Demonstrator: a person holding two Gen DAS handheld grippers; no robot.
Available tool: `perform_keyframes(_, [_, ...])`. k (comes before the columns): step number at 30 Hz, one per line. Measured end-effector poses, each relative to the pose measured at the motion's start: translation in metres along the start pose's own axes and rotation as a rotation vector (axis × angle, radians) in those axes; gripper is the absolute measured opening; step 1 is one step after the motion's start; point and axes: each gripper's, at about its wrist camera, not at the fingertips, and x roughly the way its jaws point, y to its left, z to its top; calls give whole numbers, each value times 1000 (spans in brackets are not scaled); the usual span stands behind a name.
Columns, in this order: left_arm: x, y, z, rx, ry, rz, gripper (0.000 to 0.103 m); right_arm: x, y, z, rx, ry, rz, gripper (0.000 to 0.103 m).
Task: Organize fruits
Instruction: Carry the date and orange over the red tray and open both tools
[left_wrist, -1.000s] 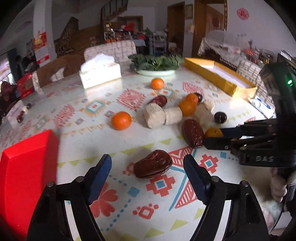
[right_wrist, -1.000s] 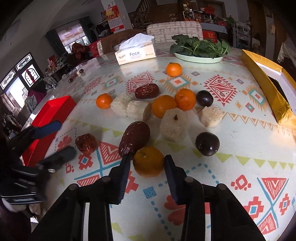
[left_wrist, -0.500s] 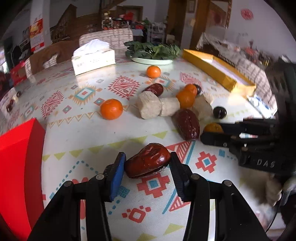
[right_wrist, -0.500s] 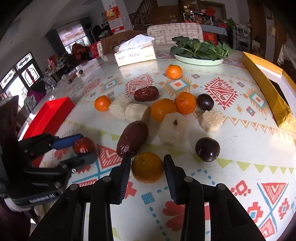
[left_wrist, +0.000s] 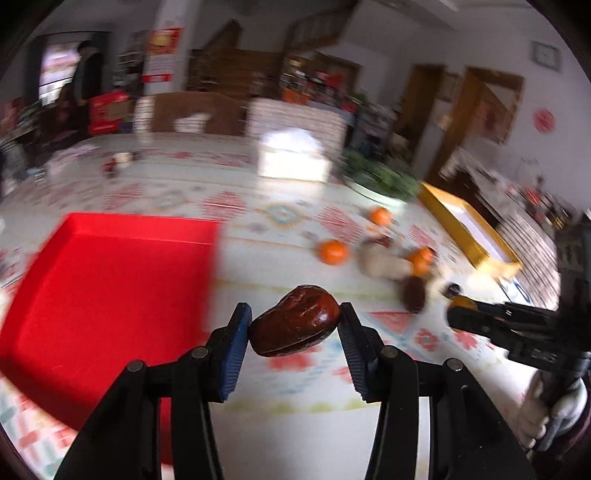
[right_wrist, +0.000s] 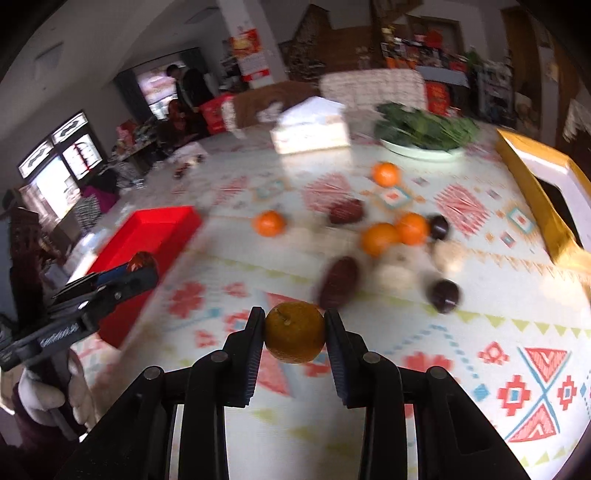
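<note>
My left gripper (left_wrist: 293, 325) is shut on a wrinkled brown date (left_wrist: 295, 325) and holds it above the table, just right of the red tray (left_wrist: 103, 295). My right gripper (right_wrist: 294, 332) is shut on an orange (right_wrist: 294, 331), lifted off the patterned tablecloth. The left gripper with its date also shows in the right wrist view (right_wrist: 142, 264) over the red tray's (right_wrist: 147, 236) near end. More oranges (right_wrist: 380, 238), dates (right_wrist: 340, 282), dark plums (right_wrist: 443, 295) and pale cakes (right_wrist: 393, 275) lie in a group mid-table.
A yellow-gold box (right_wrist: 543, 199) stands at the right edge. A tissue box (right_wrist: 310, 127) and a plate of greens (right_wrist: 424, 133) stand at the back. A lone orange (right_wrist: 386, 173) lies behind the group. Both views are motion-blurred.
Both grippers have closed on their fruit and lifted it. The left one has swung left toward the red tray with the date; the right one has raised the orange off the table.
</note>
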Motion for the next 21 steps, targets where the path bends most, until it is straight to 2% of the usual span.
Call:
perform_keyframes(6, [-34, 84, -9, -129, -31, 175, 47, 23, 79, 16, -84, 43, 177, 36])
perform_keyframes(13, [-37, 160, -12, -211, -4, 318, 47, 90, 173, 25, -173, 144, 328, 36])
perform_keyframes(17, [-31, 187, -13, -242, 17, 354, 47, 132, 215, 21, -225, 195, 332, 36])
perform_keyframes(21, [-25, 202, -16, -264, 32, 353, 47, 162, 237, 15, -246, 233, 321, 36])
